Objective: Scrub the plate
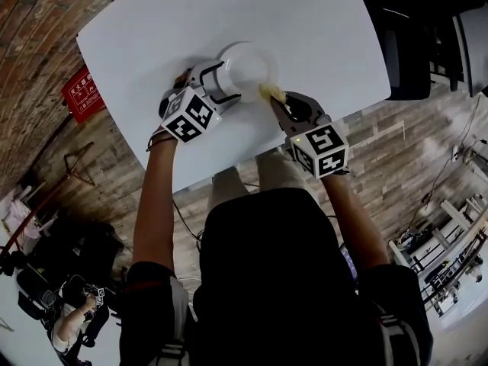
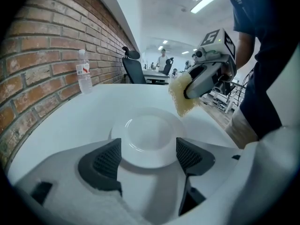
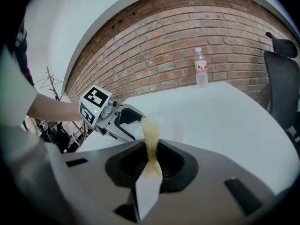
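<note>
**Plate between open left jaws, sponge in right gripper at its rim**

The plate (image 2: 147,139) is small, round and plain white. It has a glossy glaze, a shallow flat centre and a low raised rim that catches bright highlights on the left. It lies flat and upright on the white table (image 1: 305,21), near the person's edge and roughly mid-width.

The left gripper (image 1: 219,82) comes in from the plate's left-near side and tilts down. In the left gripper view its jaws stand wide apart, with the near part of the plate between the two dark ribbed pads (image 2: 105,161). The plate edge runs right up to both pads. No squeeze on it shows, so the jaws read as open around the plate.

The right gripper (image 1: 282,104) has its jaws closed tight on a yellow sponge (image 3: 151,139). The sponge is pinched thin between the pads and sticks out past the tips. In the head view the sponge tip sits at the plate's right-near rim. In the left gripper view it hangs just beside the far right of the rim. Whether it touches the plate cannot be told.

A clear water bottle (image 3: 201,67) stands at the table's far side by the brick wall (image 2: 37,55), well apart from the plate.
</note>
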